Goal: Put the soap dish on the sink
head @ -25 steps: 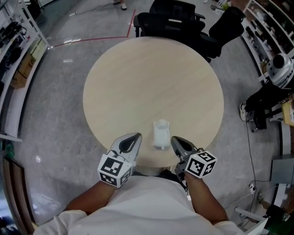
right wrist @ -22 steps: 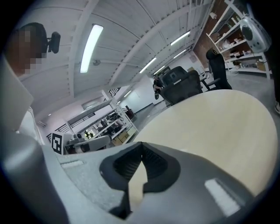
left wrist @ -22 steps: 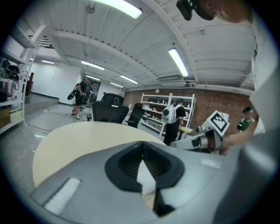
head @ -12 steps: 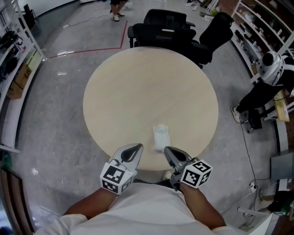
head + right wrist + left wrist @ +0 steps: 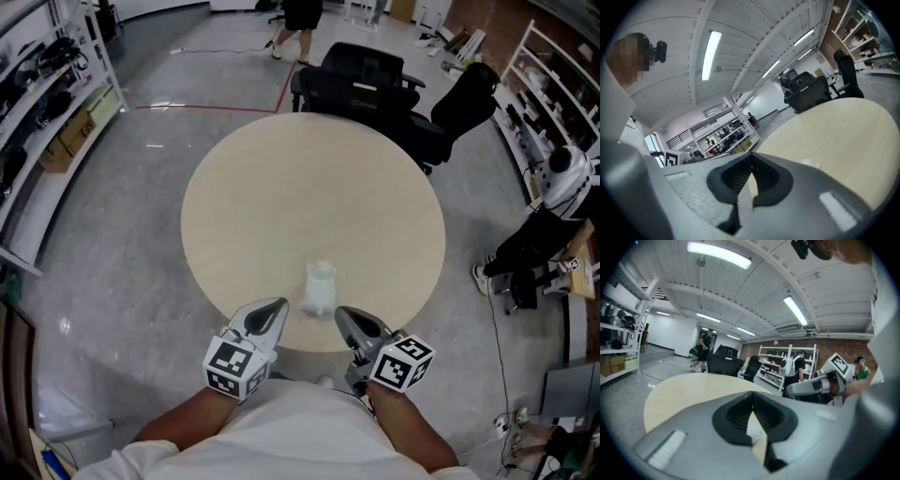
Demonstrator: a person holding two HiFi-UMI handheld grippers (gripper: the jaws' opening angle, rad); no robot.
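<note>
Jaws shut, left gripper (image 5: 277,304) and right gripper (image 5: 342,313) flank soap dish (image 5: 320,287)

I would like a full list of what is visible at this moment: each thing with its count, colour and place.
Round wooden table: one, light beige, middle of the head view.
Small plastic soap dish: one, white, on the table near its near edge, apart from both grippers.
Swivel office chairs: at least two, black, beyond the table's far edge.
Storage shelves: white, along the left and right sides.
Floor line: one, red, on the grey floor beyond the table.
Left gripper: one, grey, jaws shut, empty, at the table's near edge.
Right gripper: one, grey, jaws shut, empty, right of the dish.
</note>
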